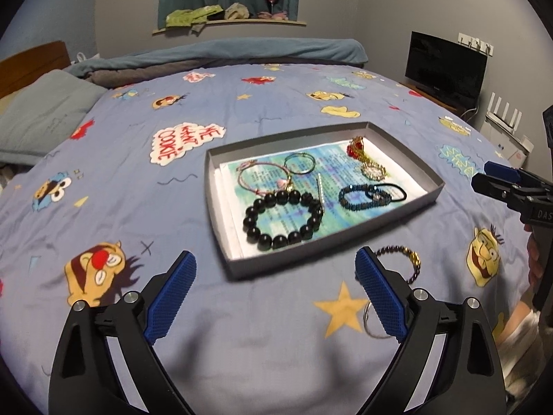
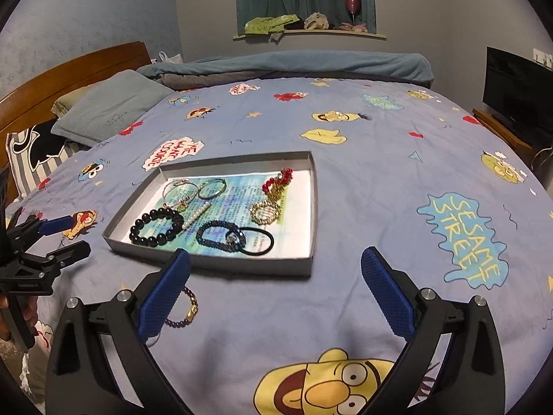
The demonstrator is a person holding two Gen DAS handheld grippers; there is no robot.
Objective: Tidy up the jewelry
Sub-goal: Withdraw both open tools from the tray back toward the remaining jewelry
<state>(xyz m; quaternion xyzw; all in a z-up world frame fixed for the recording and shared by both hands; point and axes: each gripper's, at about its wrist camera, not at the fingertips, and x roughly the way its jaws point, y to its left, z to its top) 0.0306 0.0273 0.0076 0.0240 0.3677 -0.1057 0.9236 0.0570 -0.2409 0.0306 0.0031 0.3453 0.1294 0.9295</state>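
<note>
A shallow grey box [image 1: 221,207] [image 2: 214,263] lies on the bed and holds a black bead bracelet [image 1: 251,211] [image 2: 138,231], a blue beaded bracelet [image 1: 345,200] [image 2: 204,238], a black hair tie [image 1: 397,190] [image 2: 266,242], a red and gold piece [image 1: 357,147] [image 2: 280,178] and several rings and bangles. On the cover in front of the box lie a purple bead bracelet [image 1: 413,259] [image 2: 191,307] and a thin silver ring [image 1: 368,325]. My left gripper [image 1: 276,259] [image 2: 58,238] is open and empty, its right finger beside both. My right gripper [image 2: 276,256] [image 1: 501,183] hovers open and empty before the box.
The bed wears a blue cartoon-print cover [image 1: 276,97]. A grey pillow [image 1: 41,114] and a wooden headboard [image 2: 69,72] are at the left. A rolled blue blanket [image 2: 293,65] lies along the far edge. A dark screen [image 1: 446,65] stands at the right.
</note>
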